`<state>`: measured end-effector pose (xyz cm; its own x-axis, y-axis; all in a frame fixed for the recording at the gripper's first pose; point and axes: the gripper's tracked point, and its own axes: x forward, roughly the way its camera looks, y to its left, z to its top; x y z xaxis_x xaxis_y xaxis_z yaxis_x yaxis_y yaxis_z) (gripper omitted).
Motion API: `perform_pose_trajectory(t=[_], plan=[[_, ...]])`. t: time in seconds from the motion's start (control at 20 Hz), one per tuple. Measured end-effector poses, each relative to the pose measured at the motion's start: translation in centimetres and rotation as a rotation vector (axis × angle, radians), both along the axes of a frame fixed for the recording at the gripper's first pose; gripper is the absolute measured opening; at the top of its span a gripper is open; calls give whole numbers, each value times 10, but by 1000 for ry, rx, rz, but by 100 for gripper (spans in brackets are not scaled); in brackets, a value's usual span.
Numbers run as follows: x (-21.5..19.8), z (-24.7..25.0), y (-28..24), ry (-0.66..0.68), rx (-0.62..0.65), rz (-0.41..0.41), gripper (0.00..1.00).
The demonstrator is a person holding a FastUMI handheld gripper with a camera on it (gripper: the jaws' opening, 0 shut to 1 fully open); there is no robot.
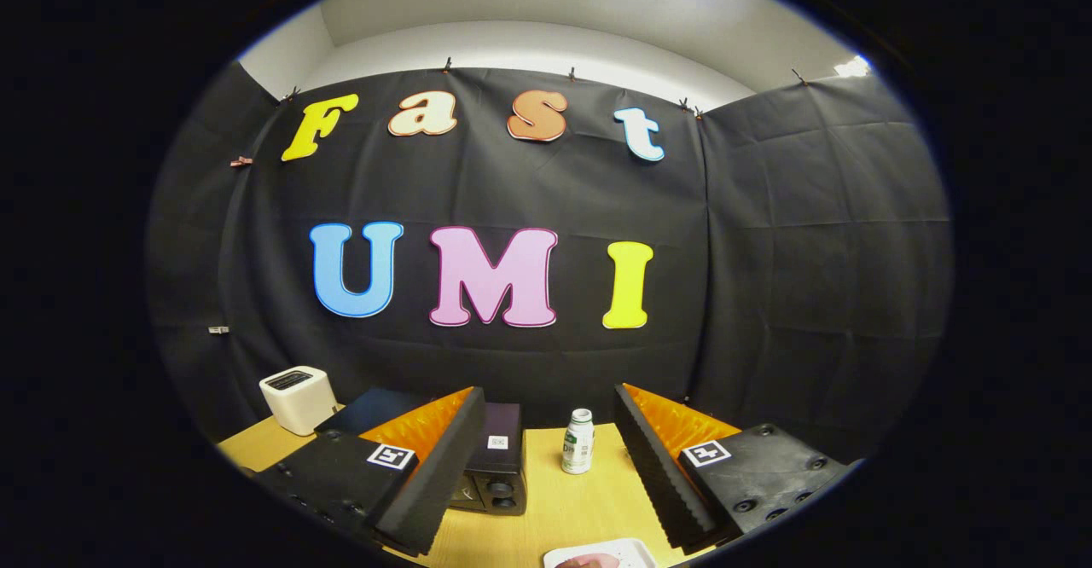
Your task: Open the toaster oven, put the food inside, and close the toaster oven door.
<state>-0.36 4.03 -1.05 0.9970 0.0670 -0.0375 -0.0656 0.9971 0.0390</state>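
The claw [546, 474] hangs above the tabletop [580, 508] with its 2 fingers spread wide, holding nothing. Nearest, just below the gap between them, a white plate [636, 551] carries what is probably the food [593, 561]. Further on, behind the left finger, sits the dark oven [495, 466], door apparently closed, so the opening move lies ahead and leftward. A bottle [577, 441] stands between the fingers; beyond, a white toaster [298, 399].

I see a small white bottle [577, 441] with a green label standing upright on the wooden table [567, 500], well apart from a white boxy toaster [298, 399] with a dark top slot at the far table corner near the black cloth wall [785, 252].
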Motion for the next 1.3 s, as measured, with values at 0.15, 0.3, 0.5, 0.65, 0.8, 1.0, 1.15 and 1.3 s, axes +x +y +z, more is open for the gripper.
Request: perform_pose_trajectory(t=[0.15,0.3,0.5,0.65,0.8,1.0,1.15,1.3], plan=[[1,-15,38,42,2,43,98],[2,-41,83,106,1,83,98],[8,-84,147,199,-12,126,98],[19,-115,179,261,-7,126,98],[33,-147,200,329,-5,104,98],[49,-188,218,404,-47,90,98],[56,-209,223,455,-49,72,98],[62,-215,225,486,-27,52,98]])
